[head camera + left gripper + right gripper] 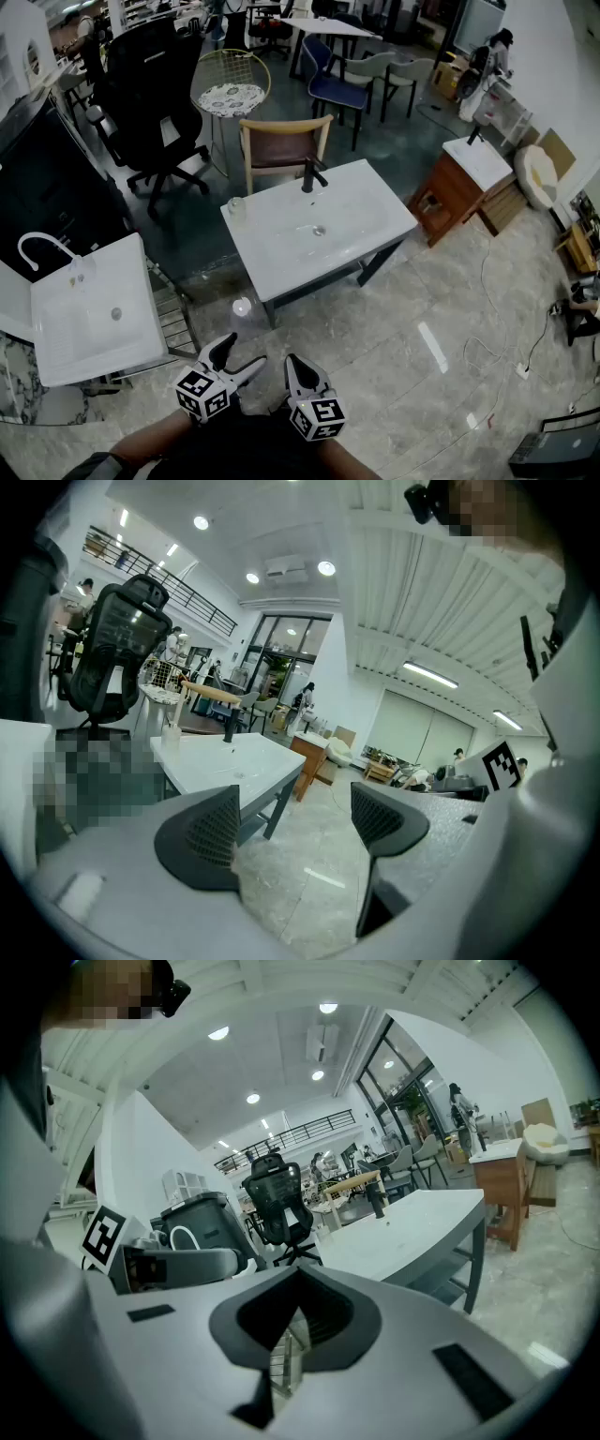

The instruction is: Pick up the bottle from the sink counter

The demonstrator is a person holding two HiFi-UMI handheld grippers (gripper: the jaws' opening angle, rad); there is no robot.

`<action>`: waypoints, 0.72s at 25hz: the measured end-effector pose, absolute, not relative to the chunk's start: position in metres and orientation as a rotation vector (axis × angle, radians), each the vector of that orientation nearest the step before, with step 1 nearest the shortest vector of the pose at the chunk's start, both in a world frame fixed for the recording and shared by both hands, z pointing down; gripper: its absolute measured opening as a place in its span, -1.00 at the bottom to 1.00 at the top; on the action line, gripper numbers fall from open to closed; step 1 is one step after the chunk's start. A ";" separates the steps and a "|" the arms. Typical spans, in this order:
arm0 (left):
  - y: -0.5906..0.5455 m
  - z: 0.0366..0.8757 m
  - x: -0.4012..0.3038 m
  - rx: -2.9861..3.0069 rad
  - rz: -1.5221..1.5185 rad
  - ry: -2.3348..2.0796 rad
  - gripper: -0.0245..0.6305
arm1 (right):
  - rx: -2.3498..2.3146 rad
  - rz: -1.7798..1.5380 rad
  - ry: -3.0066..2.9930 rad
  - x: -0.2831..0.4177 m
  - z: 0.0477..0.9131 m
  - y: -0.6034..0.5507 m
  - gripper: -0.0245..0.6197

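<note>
Left gripper [292, 822] wide open, right gripper [295, 1314] closed and empty, bottle [235, 208] standing on the sink counter [277, 262].

I have both grippers low at the bottom of the head view, side by side and well apart from the white counter ahead of me. My left jaws are spread as far as they go, with only pale floor showing between them. My right jaws are pressed together with nothing in them. The clear bottle stands upright on the counter's far left corner, left of the black faucet [312, 175]. A wooden chair [281, 145] stands behind the counter. Off to my left is a second white sink [89, 319] with a curved white faucet [39, 246], and a black office chair [150, 94] stands beyond it.
</note>
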State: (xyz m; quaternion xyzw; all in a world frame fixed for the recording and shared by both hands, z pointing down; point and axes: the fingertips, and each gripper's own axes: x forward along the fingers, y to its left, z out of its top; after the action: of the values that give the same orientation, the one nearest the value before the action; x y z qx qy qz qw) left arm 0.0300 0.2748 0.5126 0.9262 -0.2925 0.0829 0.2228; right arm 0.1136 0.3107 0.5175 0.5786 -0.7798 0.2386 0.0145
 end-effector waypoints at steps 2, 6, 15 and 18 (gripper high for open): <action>0.278 0.509 0.008 2.561 0.232 -0.802 0.19 | 1.790 0.742 -2.429 0.089 0.516 0.313 -0.90; 0.275 0.508 -0.042 2.517 0.180 -0.816 -0.03 | 1.754 0.749 -2.415 0.046 0.524 0.313 -0.90; 0.276 0.519 -0.107 2.498 0.195 -0.861 -0.93 | 1.723 0.732 -2.379 -0.010 0.529 0.305 -0.90; 0.270 0.515 -0.120 2.507 0.183 -0.866 -0.93 | 1.740 0.713 -2.383 -0.023 0.523 0.300 -0.90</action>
State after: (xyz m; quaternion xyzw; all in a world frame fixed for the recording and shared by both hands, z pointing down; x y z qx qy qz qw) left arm -0.1201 0.2705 0.5152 0.9156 -0.3164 0.0669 0.2390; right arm -0.0228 0.3003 0.5228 0.5724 -0.7840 0.2344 0.0530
